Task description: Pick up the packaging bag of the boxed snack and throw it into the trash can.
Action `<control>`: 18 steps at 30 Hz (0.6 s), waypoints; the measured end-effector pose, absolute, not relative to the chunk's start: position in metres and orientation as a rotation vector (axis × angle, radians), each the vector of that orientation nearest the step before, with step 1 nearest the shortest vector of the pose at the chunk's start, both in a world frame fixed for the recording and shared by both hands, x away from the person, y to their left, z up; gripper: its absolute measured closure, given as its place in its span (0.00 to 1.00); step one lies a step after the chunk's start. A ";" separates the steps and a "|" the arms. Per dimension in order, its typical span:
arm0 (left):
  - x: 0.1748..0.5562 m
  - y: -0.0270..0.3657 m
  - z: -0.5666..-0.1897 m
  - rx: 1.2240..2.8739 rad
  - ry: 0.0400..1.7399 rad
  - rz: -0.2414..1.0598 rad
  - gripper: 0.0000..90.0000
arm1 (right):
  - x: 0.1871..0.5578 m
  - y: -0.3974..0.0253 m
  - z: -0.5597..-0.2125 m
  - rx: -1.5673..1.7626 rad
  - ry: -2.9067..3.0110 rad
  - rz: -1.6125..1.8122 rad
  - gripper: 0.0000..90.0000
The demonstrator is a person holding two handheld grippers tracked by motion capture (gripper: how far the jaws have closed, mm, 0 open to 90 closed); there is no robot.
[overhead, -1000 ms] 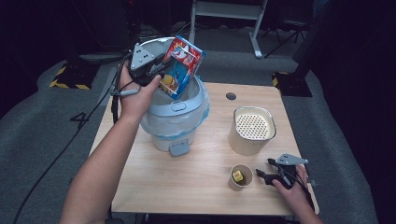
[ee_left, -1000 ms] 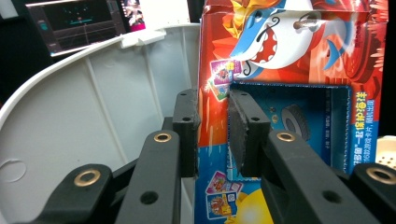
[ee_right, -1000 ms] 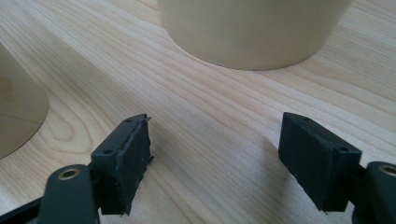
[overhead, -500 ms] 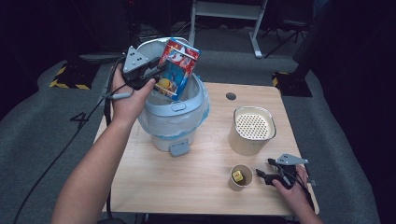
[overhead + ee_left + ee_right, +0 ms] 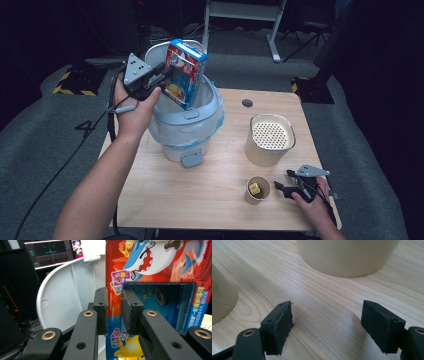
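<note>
Clamped in the left tool (image 5: 159, 82), the colourful box (image 5: 185, 72) is held tilted above the white bin (image 5: 186, 127), seemingly clear of it; the right tool (image 5: 292, 186) is rested on the table (image 5: 210, 195), jaws apart.

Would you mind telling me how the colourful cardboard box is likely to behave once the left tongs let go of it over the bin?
The box looks thin-walled and light, so the left tongs, pinching one panel, probably dent it. Its glossy print may be slippery. Held tilted over the open bin, it would likely drop in corner first.
</note>
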State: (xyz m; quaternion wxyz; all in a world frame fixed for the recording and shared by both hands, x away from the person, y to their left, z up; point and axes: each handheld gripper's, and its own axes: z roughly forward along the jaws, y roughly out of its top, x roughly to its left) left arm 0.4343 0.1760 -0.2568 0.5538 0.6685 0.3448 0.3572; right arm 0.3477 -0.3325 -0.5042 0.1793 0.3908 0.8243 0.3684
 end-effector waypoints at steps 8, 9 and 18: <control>0.444 0.163 -0.263 1.569 0.836 0.885 0.84 | 0.348 -0.333 -0.504 1.105 2.330 1.041 0.28; 0.444 0.161 -0.265 1.581 0.844 0.879 0.84 | 0.348 -0.333 -0.504 1.105 2.330 1.042 0.28; 0.441 0.162 -0.276 1.673 0.856 0.788 0.62 | 0.348 -0.333 -0.504 1.104 2.330 1.041 0.28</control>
